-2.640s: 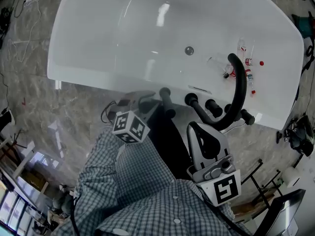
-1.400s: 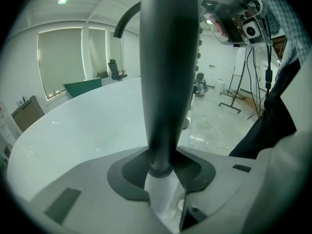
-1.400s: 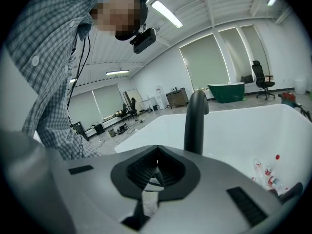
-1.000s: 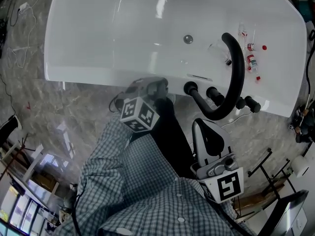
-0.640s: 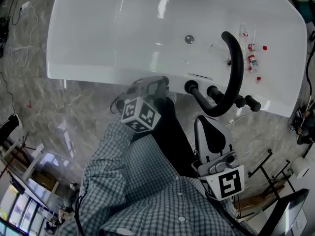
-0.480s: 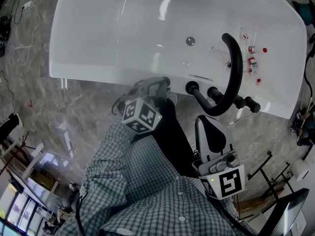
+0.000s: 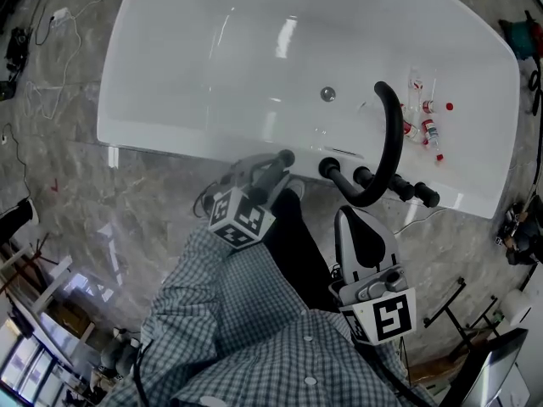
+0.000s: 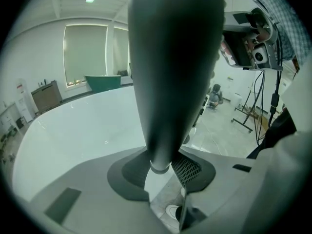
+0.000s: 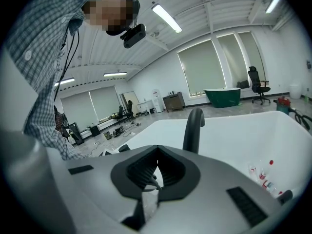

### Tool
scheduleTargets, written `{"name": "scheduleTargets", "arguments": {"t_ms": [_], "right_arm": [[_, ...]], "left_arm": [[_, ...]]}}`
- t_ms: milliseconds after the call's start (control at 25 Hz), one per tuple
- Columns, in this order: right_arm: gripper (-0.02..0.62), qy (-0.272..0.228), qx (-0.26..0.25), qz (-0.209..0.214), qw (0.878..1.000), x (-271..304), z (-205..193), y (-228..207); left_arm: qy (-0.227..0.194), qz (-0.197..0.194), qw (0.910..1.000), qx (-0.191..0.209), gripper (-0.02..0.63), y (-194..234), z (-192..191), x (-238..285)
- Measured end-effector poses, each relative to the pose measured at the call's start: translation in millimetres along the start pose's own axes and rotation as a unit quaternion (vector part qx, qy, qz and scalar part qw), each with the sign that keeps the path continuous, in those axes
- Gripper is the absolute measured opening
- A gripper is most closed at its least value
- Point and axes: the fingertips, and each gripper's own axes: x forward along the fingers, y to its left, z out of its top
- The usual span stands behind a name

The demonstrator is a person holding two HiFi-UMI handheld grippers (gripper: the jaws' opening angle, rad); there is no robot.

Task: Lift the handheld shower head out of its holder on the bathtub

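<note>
The handheld shower head (image 7: 280, 166) is a black tapered handle at the near rim of the white bathtub (image 7: 170, 125). My left gripper (image 7: 267, 176) is shut on it. In the left gripper view the dark shower head (image 8: 170, 57) fills the middle and rises between the jaws of the left gripper (image 8: 161, 172). Its ringed lower end hangs just above the round holder opening (image 8: 173, 213). My right gripper (image 7: 358, 223) hovers near the rim below the black arched faucet (image 7: 389, 134). The right gripper (image 9: 157, 172) is shut with nothing between its jaws.
Black tap knobs (image 7: 365, 176) line the rim beside the faucet (image 9: 193, 126). Several small red-capped bottles (image 7: 424, 121) lie inside the tub at the right. Cables (image 7: 51, 24) trail over the marble floor at left, and a black stand (image 7: 450, 303) is at the right.
My left gripper reached the shower head and shut on it. The handle now leans toward the tub with its base raised off the holder. The right gripper stayed about where it was.
</note>
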Motion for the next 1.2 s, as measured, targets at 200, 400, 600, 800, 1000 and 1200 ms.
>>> {"name": "scheduleTargets", "arguments": {"t_ms": [200, 400, 600, 800, 1000, 1200], "right_arm": [[0.015, -0.006, -0.008, -0.005, 1.0, -6, 11, 2], [0.015, -0.016, -0.015, -0.008, 1.0, -12, 27, 11], [0.015, -0.031, -0.026, -0.009, 0.999, -17, 45, 15], [0.015, -0.044, -0.036, -0.017, 0.998, -25, 61, 18], [0.015, -0.05, -0.051, -0.02, 0.997, -35, 76, 22], [0.015, -0.067, -0.059, -0.025, 0.996, -41, 93, 25]], "left_arm": [[-0.002, 0.002, 1.0, 0.005, 0.14, -2, 11, -13], [-0.005, 0.007, 0.9999, 0.009, 0.14, -2, 23, -35], [-0.006, 0.006, 0.9999, 0.011, 0.14, -5, 34, -51], [-0.007, 0.012, 0.9999, 0.01, 0.14, -6, 42, -65], [-0.011, 0.015, 0.9998, 0.011, 0.14, -8, 55, -81], [-0.021, 0.017, 0.9996, 0.008, 0.14, -9, 68, -98]]}}
